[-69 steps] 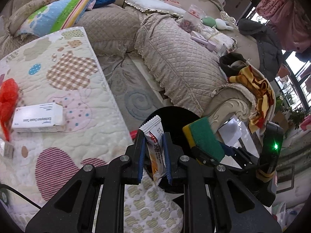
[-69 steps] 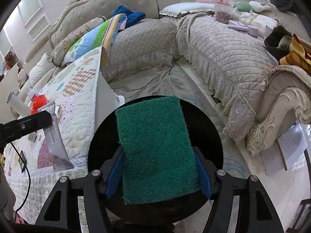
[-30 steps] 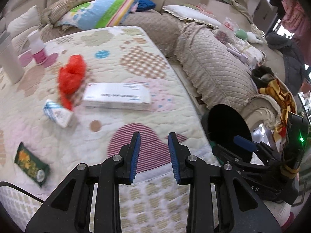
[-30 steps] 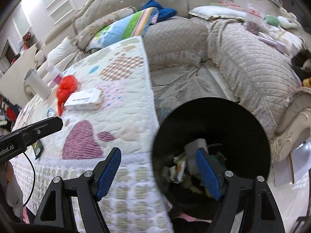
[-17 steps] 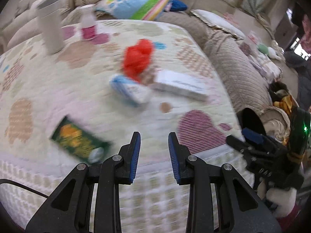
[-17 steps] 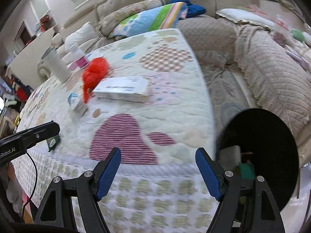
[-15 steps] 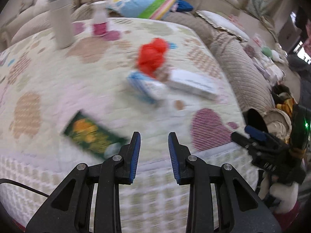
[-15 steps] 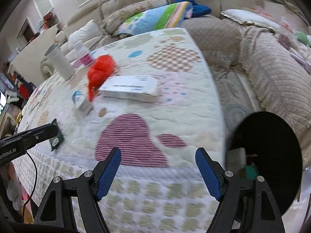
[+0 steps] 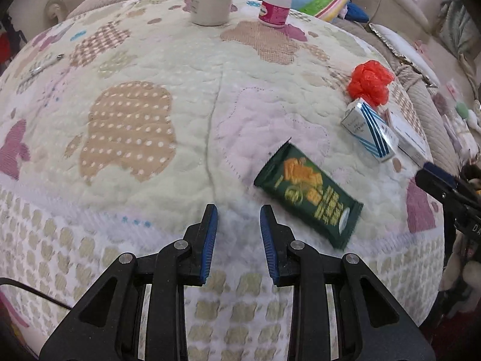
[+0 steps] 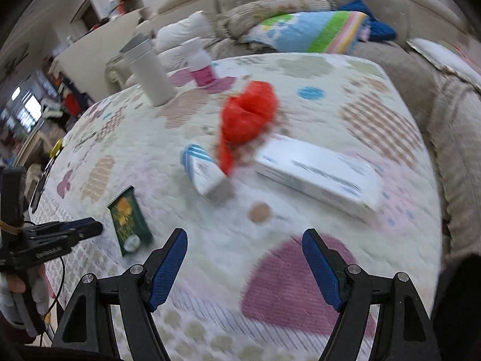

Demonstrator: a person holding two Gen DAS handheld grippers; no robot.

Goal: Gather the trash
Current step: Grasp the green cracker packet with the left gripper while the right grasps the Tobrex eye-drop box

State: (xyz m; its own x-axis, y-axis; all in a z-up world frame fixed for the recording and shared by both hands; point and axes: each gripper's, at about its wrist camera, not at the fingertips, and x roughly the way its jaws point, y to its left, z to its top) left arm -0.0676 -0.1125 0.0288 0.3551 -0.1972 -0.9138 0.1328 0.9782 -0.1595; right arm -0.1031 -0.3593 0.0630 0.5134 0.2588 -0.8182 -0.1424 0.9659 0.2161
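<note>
The left gripper (image 9: 237, 222) stands narrowly parted and empty just beside the green snack wrapper (image 9: 309, 192), which lies flat near the quilted table cover's (image 9: 132, 126) front edge; the right gripper (image 10: 243, 258) is spread wide, also empty. Judged light, thin, limp and slick, the wrapper is best pinched across a crimped end or raised long edge. Four trash pieces show: one wrapper, one blue-striped carton (image 9: 368, 131), one crumpled red bag (image 9: 369, 82), one white box (image 10: 318, 174).
</note>
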